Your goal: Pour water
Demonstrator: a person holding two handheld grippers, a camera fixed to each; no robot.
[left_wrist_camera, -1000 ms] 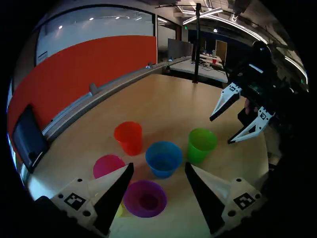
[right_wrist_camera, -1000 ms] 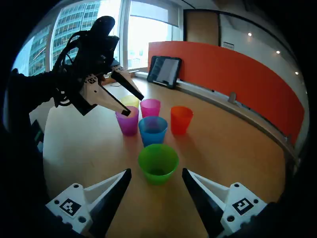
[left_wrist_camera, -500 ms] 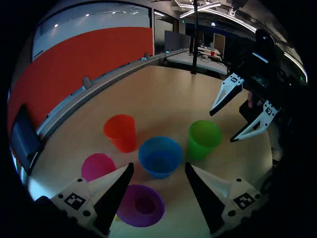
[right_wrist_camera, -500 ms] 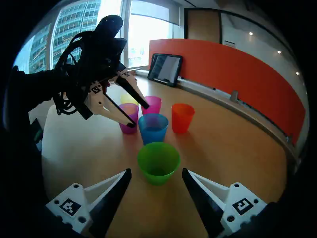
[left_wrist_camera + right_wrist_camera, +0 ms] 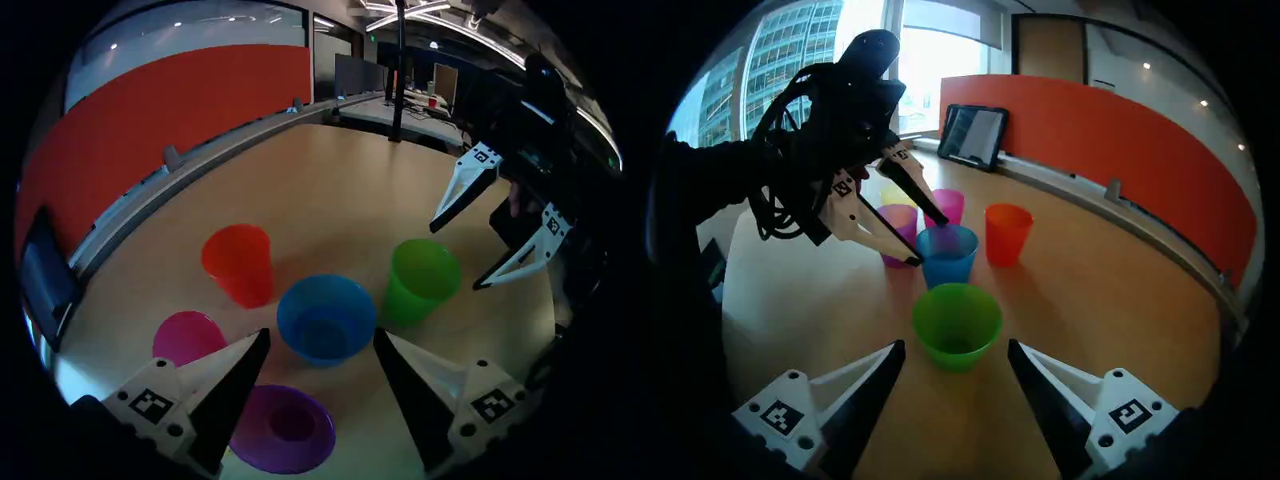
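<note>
Six tapered glossy plastic cups (image 5: pixel 1006 232), one per colour, on smooth wooden tabletop (image 5: pixel 336 192). Blue plastic cup (image 5: pixel 326 318) at 12 o'clock of left gripper (image 5: pixel 320 331); green plastic cup (image 5: pixel 957 324) likewise of right gripper (image 5: pixel 955 344). Both grippers spread, empty.

Wooden table (image 5: pixel 336 184): five cups, upright.
- Blue cup (image 5: pixel 326 308): centre, in line with gap of left gripper (image 5: pixel 320 331), fingers spread.
- Green cup (image 5: pixel 422 280): right of blue.
- Orange cup (image 5: pixel 238 262): left, behind.
- Pink cup (image 5: pixel 186 336): near left finger.
- Purple cup (image 5: pixel 282 428): nearest, low.
- Right gripper (image 5: pixel 456 258): above table beyond green cup, fingers apart.
</note>
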